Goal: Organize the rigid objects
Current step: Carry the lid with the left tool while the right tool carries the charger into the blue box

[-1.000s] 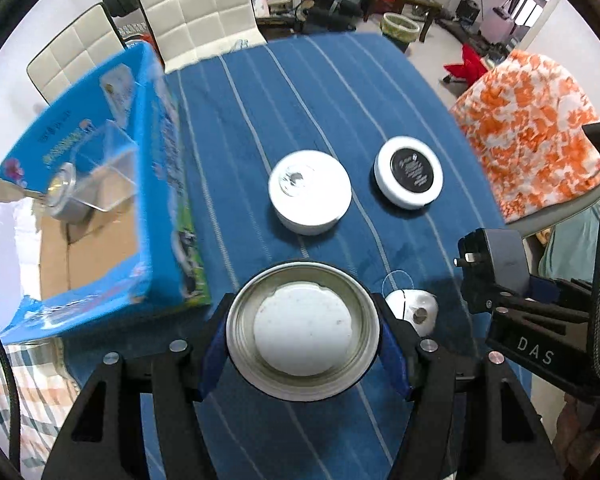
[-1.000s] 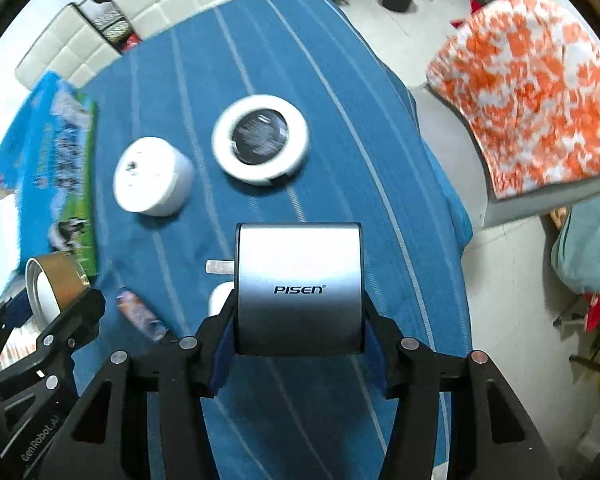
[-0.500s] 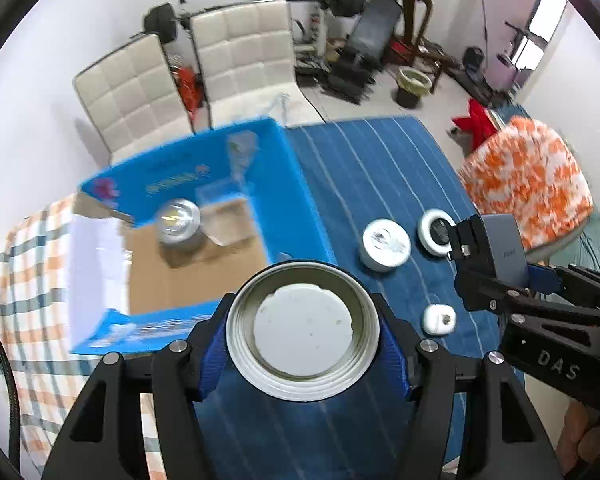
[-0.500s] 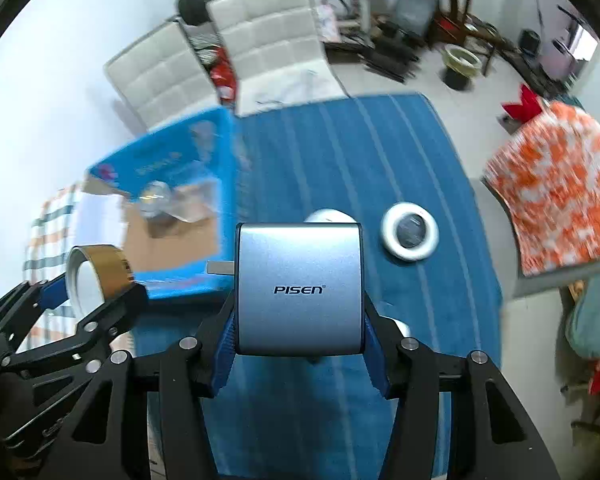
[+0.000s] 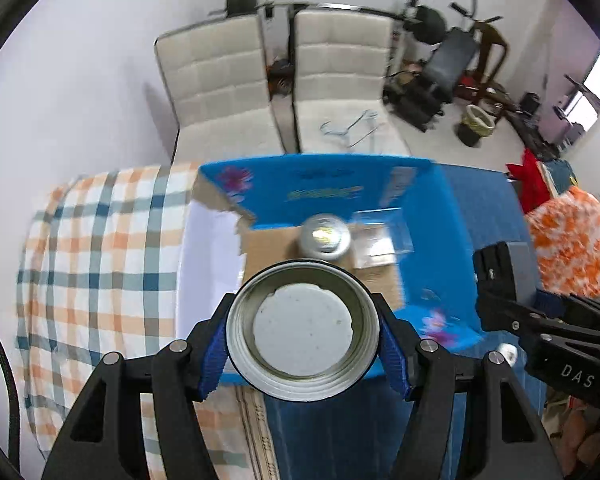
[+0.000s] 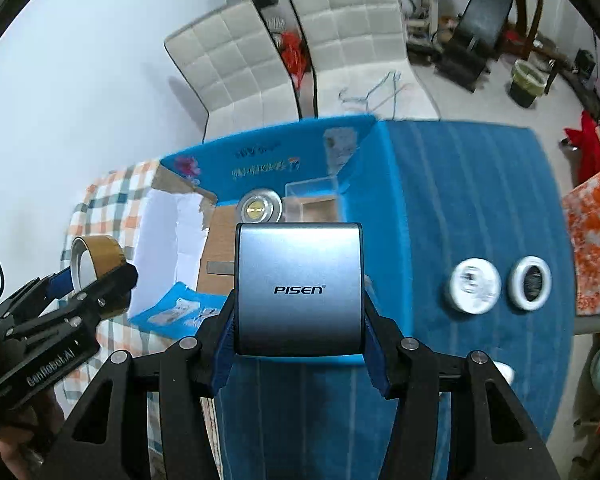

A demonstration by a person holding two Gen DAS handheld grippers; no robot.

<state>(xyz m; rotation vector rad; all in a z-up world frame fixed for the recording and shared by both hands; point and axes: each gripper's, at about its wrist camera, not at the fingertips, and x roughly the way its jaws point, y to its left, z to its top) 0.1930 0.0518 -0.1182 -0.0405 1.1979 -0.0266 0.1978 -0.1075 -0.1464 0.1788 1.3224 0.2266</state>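
Note:
My left gripper [image 5: 303,330] is shut on a round metal tin [image 5: 303,330] with a white inside, held high above the near edge of an open blue cardboard box [image 5: 328,190]. My right gripper [image 6: 299,292] is shut on a grey PISEN charger [image 6: 299,288], also held above the box [image 6: 268,168]. The box holds a silver can [image 5: 325,236] and a clear plastic case [image 5: 380,236]. The left gripper with its tin [image 6: 96,258] shows at the left of the right wrist view.
The box sits on a table with a blue striped cloth [image 6: 468,208] and a checked cloth [image 5: 100,264]. Two white round containers [image 6: 474,286] [image 6: 530,283] and a small white object [image 5: 506,354] lie on the blue cloth. Two white chairs [image 5: 280,80] stand behind.
Both grippers have risen and swung left from over the round containers to above the blue box, each keeping its object.

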